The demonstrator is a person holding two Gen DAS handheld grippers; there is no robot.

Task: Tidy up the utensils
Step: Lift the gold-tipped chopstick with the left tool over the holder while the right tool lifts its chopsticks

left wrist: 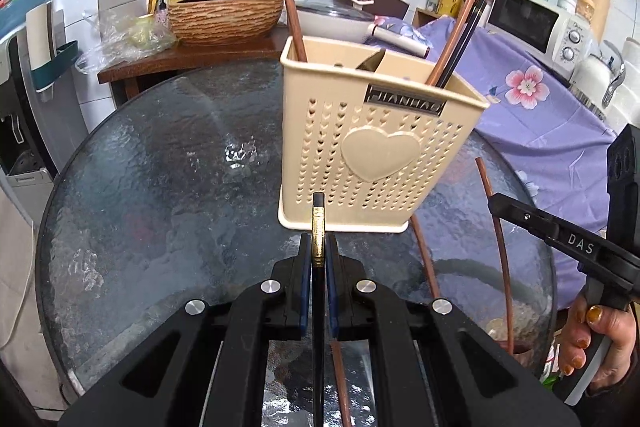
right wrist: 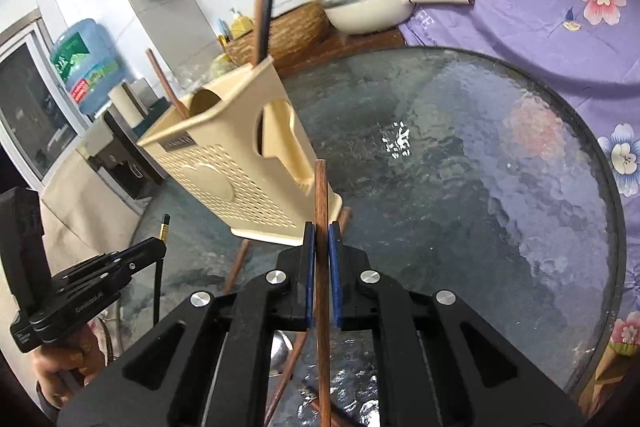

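Note:
A cream perforated utensil holder (left wrist: pixel 372 143) with a heart on its front stands on the round glass table (left wrist: pixel 160 187); it also shows in the right wrist view (right wrist: pixel 236 163). Brown and black chopsticks (left wrist: pixel 456 43) stand in it. My left gripper (left wrist: pixel 319 247) is shut on a black chopstick with a gold band (left wrist: pixel 318 227), pointing at the holder's base. My right gripper (right wrist: pixel 321 235) is shut on a brown wooden chopstick (right wrist: pixel 321 219), just right of the holder. Each gripper shows in the other's view: the right gripper in the left wrist view (left wrist: pixel 560 239), the left gripper in the right wrist view (right wrist: pixel 120 263).
Loose brown chopsticks (left wrist: pixel 496 227) lie on the glass in front of the holder, and a metal spoon (right wrist: pixel 280 351) lies under my right gripper. Behind stand a wicker basin (left wrist: pixel 224 19), a white pan (right wrist: pixel 368 7), a microwave (left wrist: pixel 536 23) and a purple flowered cloth (right wrist: pixel 540 11).

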